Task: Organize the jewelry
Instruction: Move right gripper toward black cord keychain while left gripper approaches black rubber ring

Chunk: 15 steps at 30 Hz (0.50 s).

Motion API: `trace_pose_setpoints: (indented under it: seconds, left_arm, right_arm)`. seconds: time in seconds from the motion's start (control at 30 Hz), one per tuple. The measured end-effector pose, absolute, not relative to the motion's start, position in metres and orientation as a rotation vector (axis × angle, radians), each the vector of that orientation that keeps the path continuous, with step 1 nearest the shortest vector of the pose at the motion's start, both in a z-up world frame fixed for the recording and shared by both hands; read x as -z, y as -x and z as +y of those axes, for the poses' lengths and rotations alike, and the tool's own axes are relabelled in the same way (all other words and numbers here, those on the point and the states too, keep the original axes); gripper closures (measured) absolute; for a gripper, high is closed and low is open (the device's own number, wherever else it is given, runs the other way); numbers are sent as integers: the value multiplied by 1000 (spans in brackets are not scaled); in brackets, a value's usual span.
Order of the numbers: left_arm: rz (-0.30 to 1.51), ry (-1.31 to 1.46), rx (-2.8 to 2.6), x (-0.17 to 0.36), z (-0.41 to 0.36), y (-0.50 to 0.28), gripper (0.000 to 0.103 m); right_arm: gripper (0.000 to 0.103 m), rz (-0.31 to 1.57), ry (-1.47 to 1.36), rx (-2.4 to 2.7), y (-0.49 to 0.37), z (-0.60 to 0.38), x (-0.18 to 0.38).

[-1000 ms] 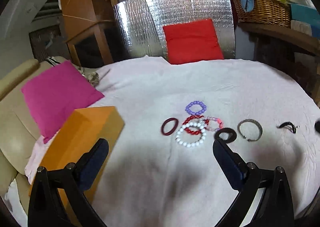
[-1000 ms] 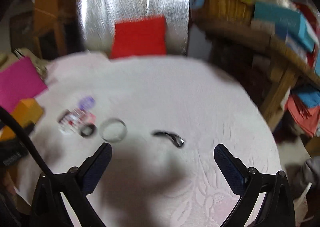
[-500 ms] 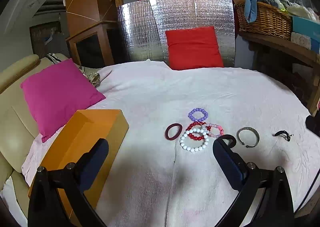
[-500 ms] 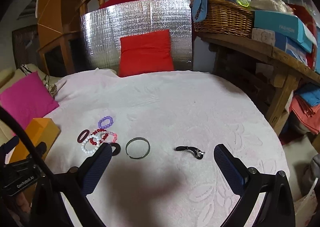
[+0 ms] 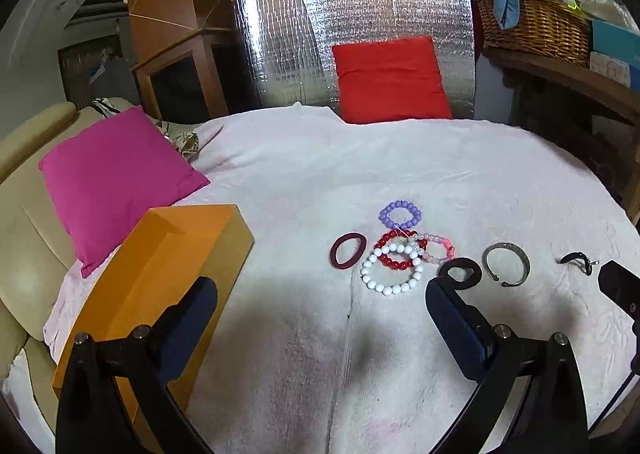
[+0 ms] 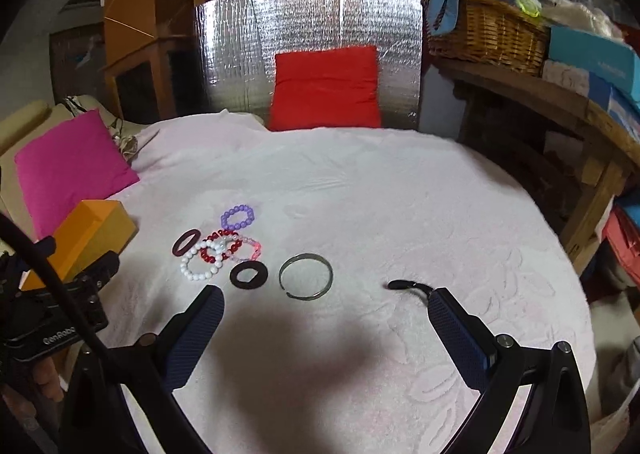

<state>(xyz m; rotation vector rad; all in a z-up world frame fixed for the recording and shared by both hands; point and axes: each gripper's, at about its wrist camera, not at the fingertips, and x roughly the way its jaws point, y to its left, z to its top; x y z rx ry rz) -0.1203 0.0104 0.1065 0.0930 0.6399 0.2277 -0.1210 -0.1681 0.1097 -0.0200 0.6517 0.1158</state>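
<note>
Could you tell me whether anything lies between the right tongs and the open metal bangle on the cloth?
Nothing visible does. The right tongs are open above bare white cloth, and the metal bangle lies just ahead, clear of the black ring beside it.

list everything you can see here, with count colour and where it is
beaded bracelets: 4, purple, red, white, pink; clustered mid-cloth
flat rings: 2, maroon left of cluster, black right
metal bangle: 1, grey, right of black ring
black clip: 1, far right
orange box: 1, left edge
cloth: 1, pale pink, under all
cushions: pink left, red behind
wicker basket: 1, back right shelf
left gripper: open, empty
right gripper: open, empty
</note>
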Motion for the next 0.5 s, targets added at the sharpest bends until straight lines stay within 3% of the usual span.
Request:
trace_pose_setpoints:
  seconds: [0.5]
  left_arm:
    - [662, -98, -243, -103, 6, 113, 0]
  right_arm:
    - [0, 696, -113, -141, 114, -192, -108]
